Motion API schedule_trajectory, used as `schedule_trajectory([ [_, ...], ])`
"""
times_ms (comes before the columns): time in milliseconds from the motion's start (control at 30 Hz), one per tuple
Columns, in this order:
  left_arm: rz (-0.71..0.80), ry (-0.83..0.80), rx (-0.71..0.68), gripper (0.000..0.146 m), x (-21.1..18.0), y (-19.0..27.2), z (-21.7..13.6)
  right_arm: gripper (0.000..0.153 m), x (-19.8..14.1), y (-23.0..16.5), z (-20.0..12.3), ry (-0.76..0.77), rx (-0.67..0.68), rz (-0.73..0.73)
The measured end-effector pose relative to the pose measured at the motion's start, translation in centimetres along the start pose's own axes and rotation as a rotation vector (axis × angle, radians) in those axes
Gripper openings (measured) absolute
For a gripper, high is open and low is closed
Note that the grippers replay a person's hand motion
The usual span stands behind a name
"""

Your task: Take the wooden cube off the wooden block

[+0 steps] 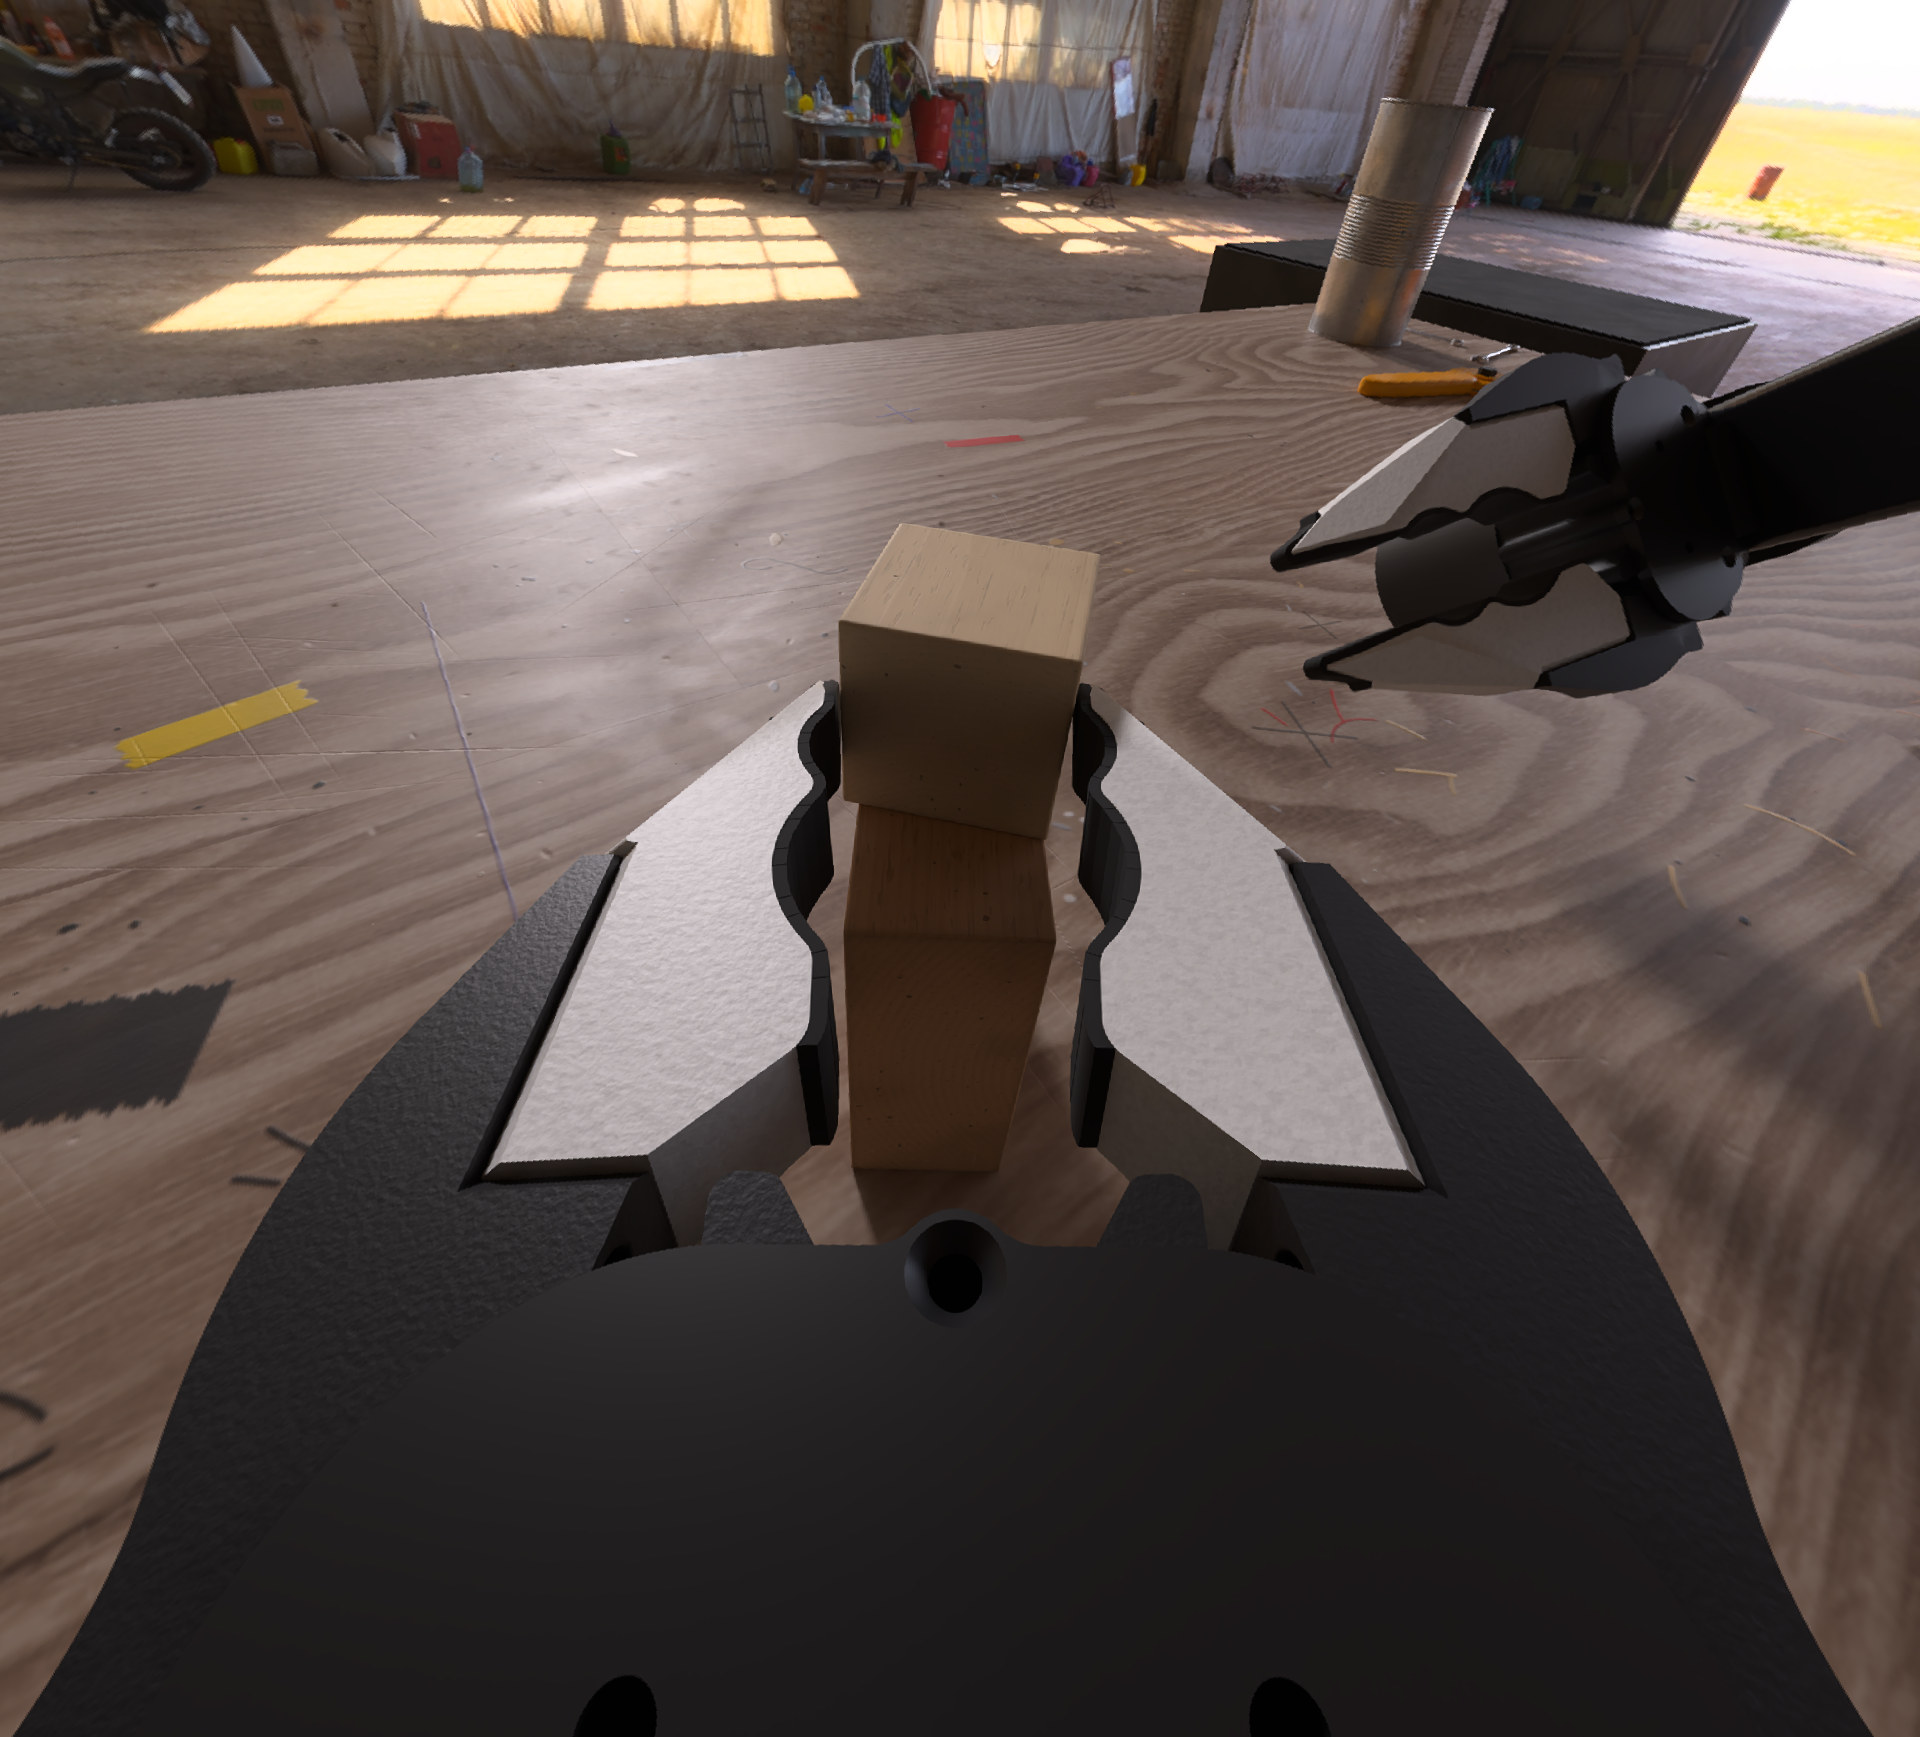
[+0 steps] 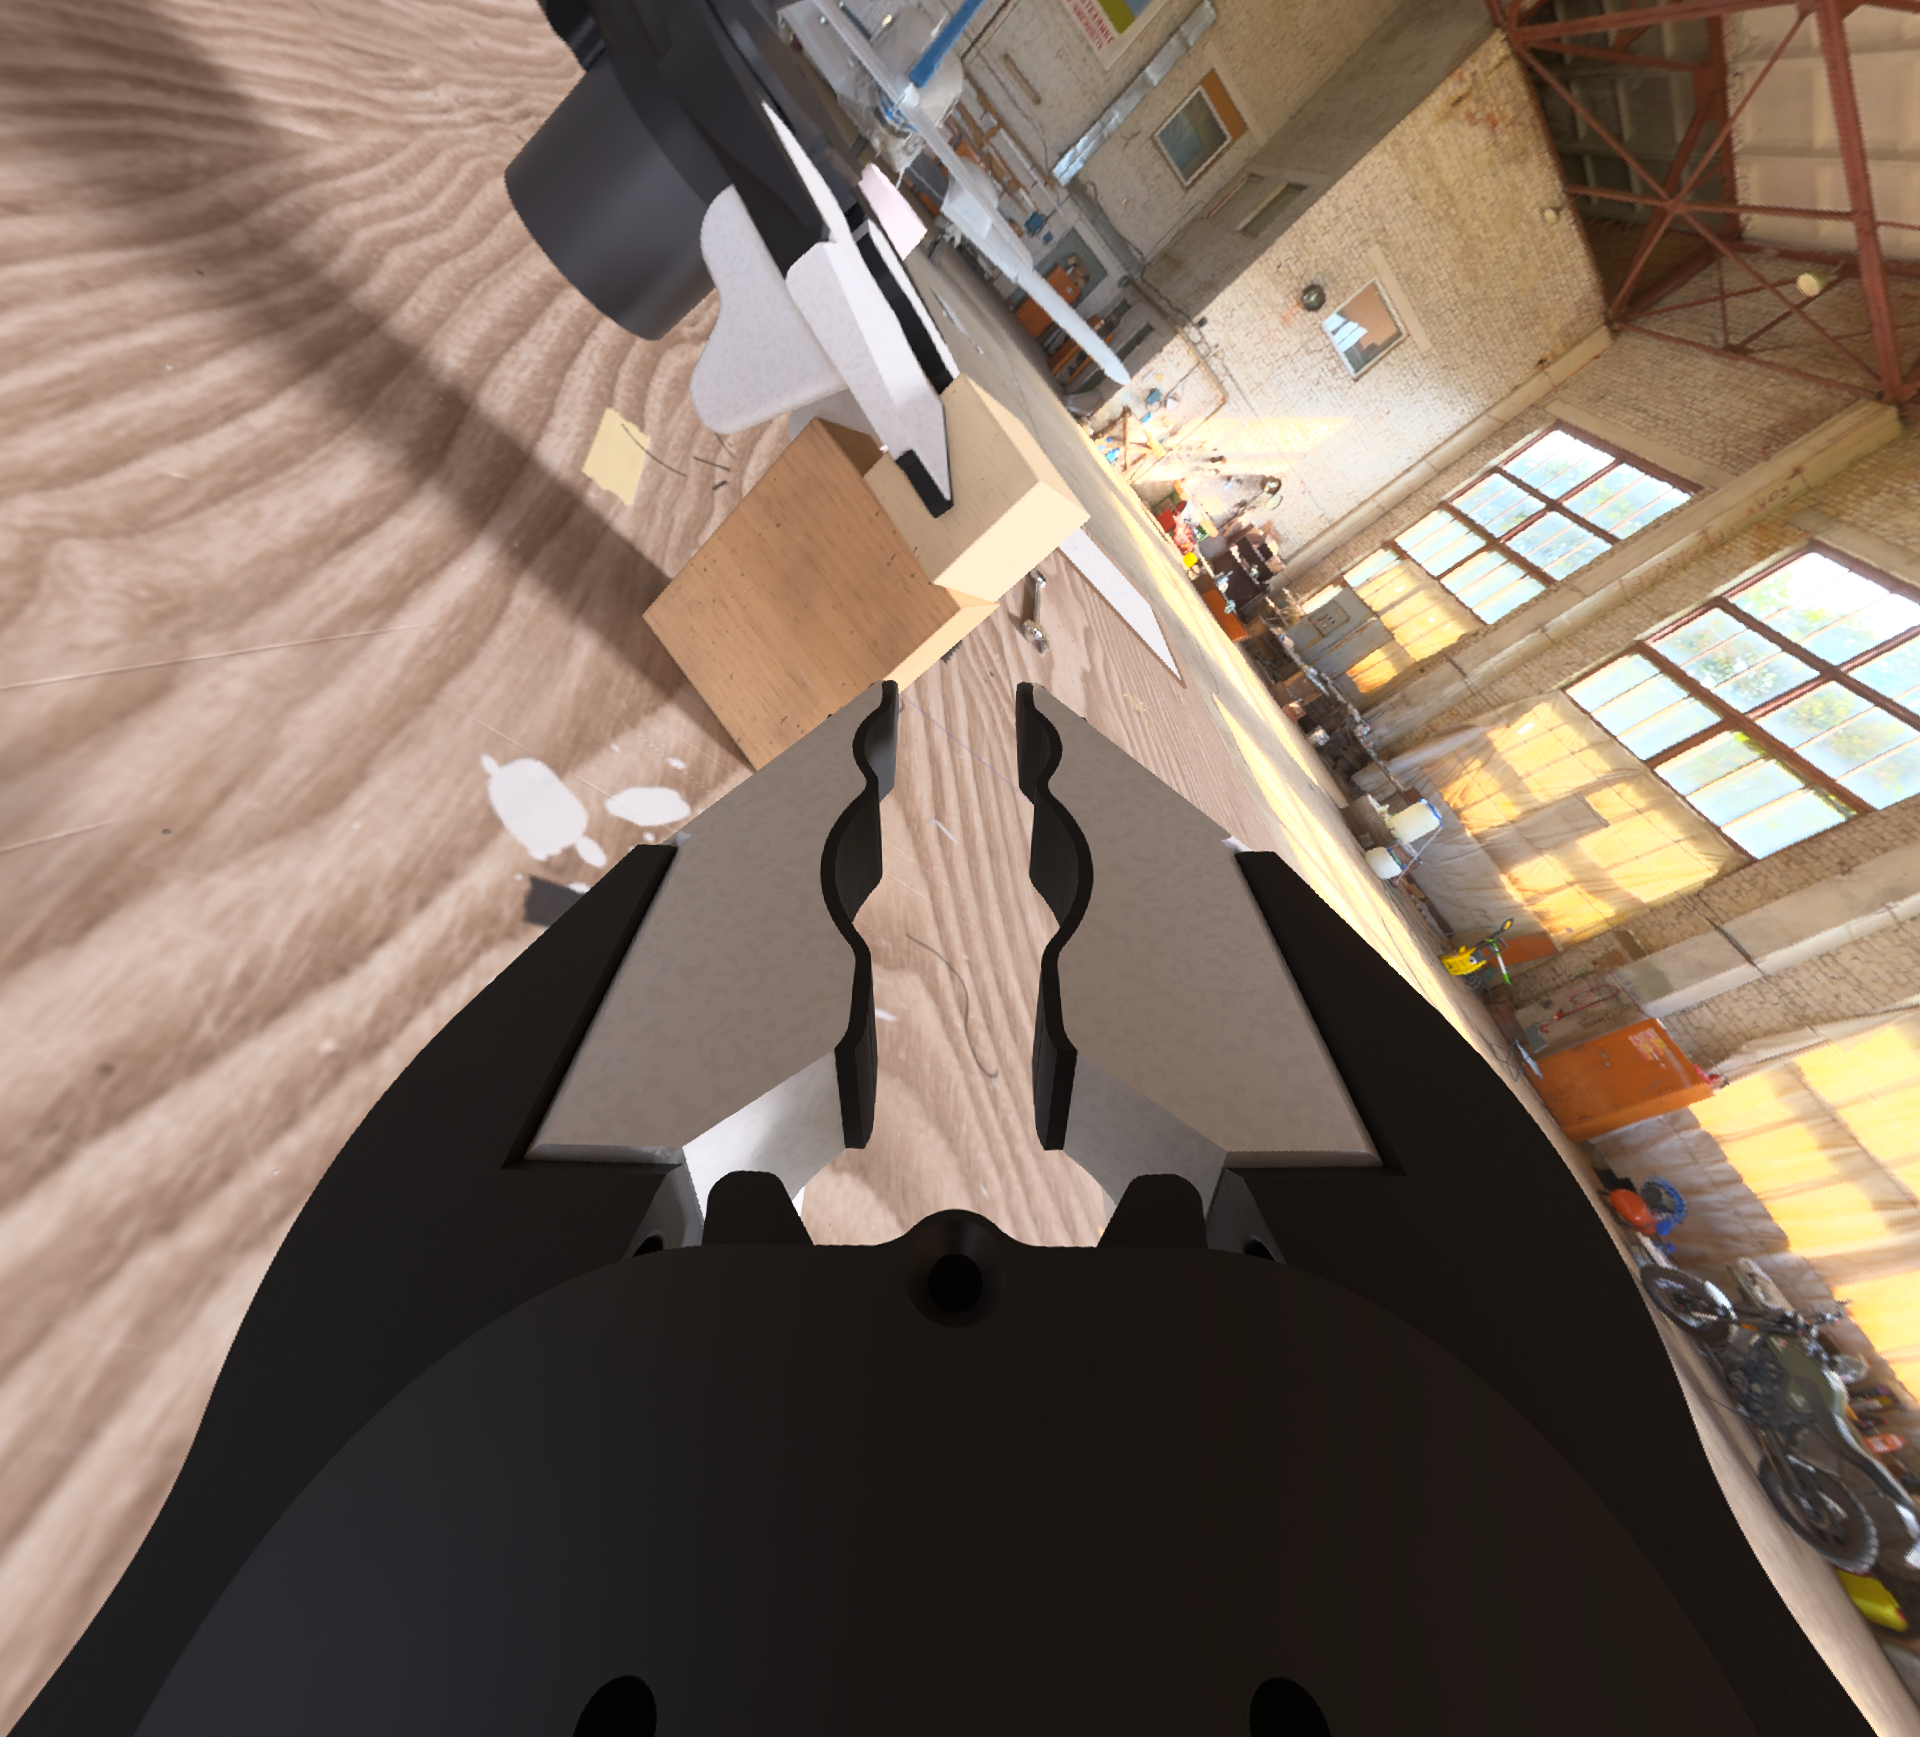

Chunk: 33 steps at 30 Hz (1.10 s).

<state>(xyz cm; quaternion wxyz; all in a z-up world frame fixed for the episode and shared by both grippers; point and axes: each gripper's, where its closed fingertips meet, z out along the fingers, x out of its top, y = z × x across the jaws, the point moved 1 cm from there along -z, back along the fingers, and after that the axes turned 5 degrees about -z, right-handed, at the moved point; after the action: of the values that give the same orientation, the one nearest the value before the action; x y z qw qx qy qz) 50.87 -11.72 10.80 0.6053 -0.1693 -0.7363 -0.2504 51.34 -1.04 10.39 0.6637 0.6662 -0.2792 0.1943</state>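
Left wrist view: wooden cube [image 1: 961, 674] between left tongs [image 1: 954, 723].

In the left wrist view, the wooden cube [image 1: 966, 679] sits on top of the wooden block [image 1: 940, 991] at frame centre, both standing on the table [image 1: 520, 596]. The left gripper [image 1: 954, 731] reaches up from the bottom edge, one fingertip at each side of the cube. The right gripper [image 1: 1314, 612] hangs at the right edge, apart from the stack. A can [image 1: 1392, 222] stands upper right, behind it, at the table's far edge.
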Motion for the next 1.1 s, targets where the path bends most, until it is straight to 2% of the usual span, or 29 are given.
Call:
schedule_trajectory([
  [133, 0.002, 0.001, 0.002, 0.045, 0.0, 0.0, 0.0, 0.023, 0.1, -0.2, -0.1, -0.015, 0.028, 0.029],
  [300, 0.002, 0.000, 0.003, 0.045, 0.0, 0.0, 0.0, 0.022, 0.0, 0.5, -0.1, -0.036, 0.092, 0.200],
  [467, 0.022, 0.018, 0.023, 0.044, 0.0, 0.0, -0.2, 0.022, 0.0, 1.3, -0.6, 0.002, 0.064, 0.283],
  [567, 0.016, 0.031, 0.025, 0.044, 0.0, -0.1, -0.4, 0.022, 0.5, 0.8, -0.9, 0.033, 0.160, 0.359],
  [733, 0.012, 0.018, 0.020, 0.044, -0.1, -0.1, -0.4, 0.023, 0.9, 1.0, -0.2, 0.053, 0.223, 0.451],
  [1100, 0.098, 0.074, 0.041, 0.044, 0.5, 0.8, -1.1, 0.023, 0.5, 1.5, -0.2, 0.044, 0.236, 0.505],
])
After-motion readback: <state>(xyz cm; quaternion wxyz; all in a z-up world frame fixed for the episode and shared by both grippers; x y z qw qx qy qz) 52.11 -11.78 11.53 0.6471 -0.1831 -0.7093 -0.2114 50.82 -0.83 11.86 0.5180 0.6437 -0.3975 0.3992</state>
